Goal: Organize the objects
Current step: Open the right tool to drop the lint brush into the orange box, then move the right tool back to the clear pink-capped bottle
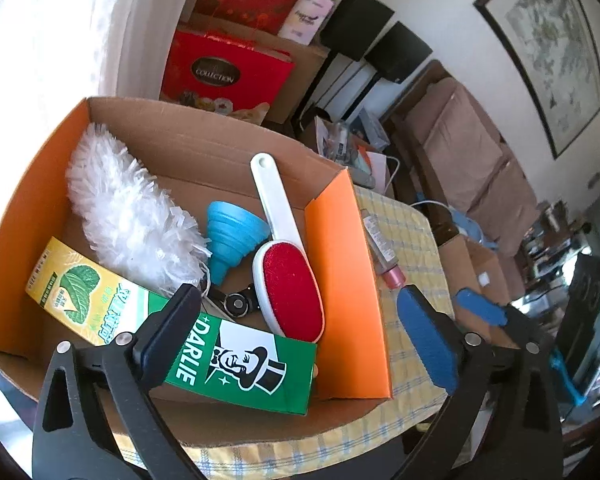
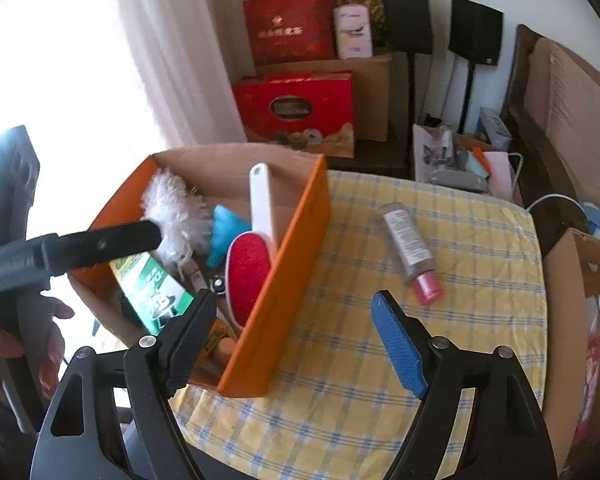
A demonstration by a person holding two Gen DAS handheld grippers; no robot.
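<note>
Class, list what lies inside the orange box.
Inside the box: white duster, blue funnel, red lint brush, green toothpaste carton, a small black item. Anything beneath these is hidden.

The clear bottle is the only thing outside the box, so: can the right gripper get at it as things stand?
Probably yes: the right gripper is open and empty, and bare tablecloth lies before the clear bottle.

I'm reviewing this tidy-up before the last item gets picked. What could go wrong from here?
1. The clear bottle lies on its side on the checked tablecloth; a nudge from the open right gripper might roll it away.
2. The toothpaste box and lint brush lie slanted in the crowded orange box, so the bottle may not settle flat.
</note>
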